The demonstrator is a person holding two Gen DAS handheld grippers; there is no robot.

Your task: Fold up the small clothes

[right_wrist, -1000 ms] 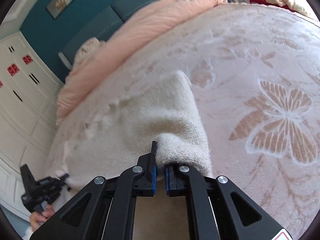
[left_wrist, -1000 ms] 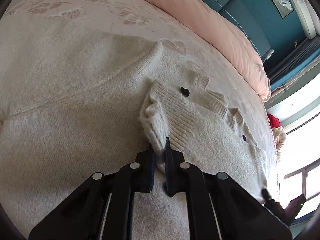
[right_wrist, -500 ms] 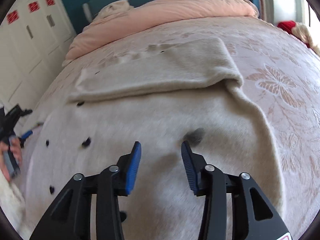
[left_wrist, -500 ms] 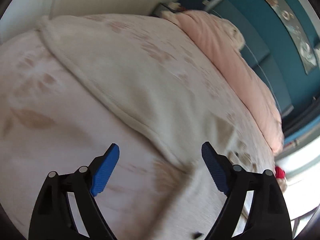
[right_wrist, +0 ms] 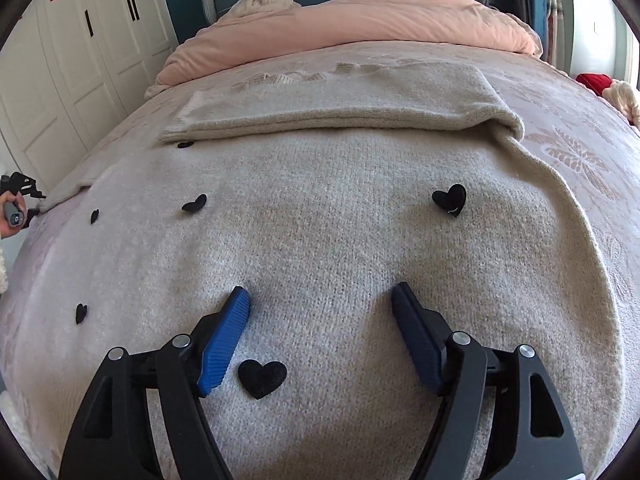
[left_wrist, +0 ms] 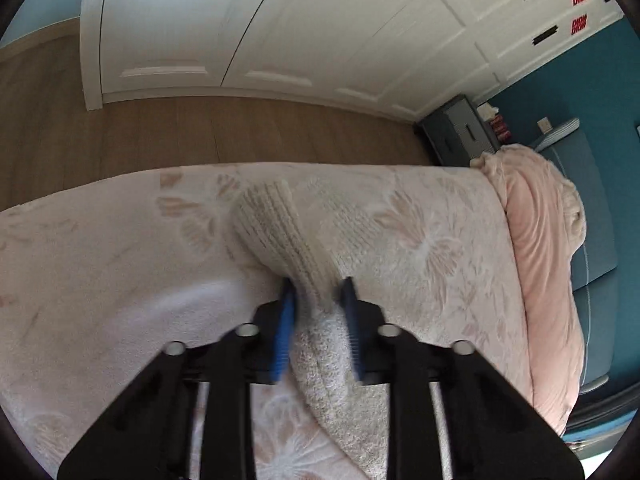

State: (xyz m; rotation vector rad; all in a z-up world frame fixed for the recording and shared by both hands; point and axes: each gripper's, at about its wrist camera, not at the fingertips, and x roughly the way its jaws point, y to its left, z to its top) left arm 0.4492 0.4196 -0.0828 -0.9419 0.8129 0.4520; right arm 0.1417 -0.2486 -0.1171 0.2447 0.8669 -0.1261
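- Fingers first: my left gripper (left_wrist: 316, 320) is closing on the ribbed cuff of a cream sleeve (left_wrist: 280, 232), the knit bunched between its blue pads (left_wrist: 283, 332), though motion blur softens that view.
- Over on my right gripper (right_wrist: 320, 320), the jaws are opening wide above the sweater (right_wrist: 320, 220) with nothing between them; a black heart patch (right_wrist: 262, 378) lies on the knit just below the gap.
- Spread flat across the near half of the bed (right_wrist: 580, 160), the sweater has its far sleeve already folded across the chest as a long band (right_wrist: 340, 104); the gripped sleeve trails out toward the left edge of the bed, near the wooden floor (left_wrist: 200, 128).
- Step in hand, as I judge it: carrying this second sleeve inward over the body.
- To do it well, I would keep the pinch well onto the cuff, lift only enough to clear the knit, and lay the sleeve parallel to the folded one, so the soft, stretchy fabric does not drag the body out of square.
- My free right gripper could pin the body near the shoulder while the sleeve travels.
- Counted from the right camera: one sweater, six black hearts showing on it, one pink quilt (right_wrist: 360, 28) at the far end, two grippers.
- More hearts may hide under the fold; I cannot tell.
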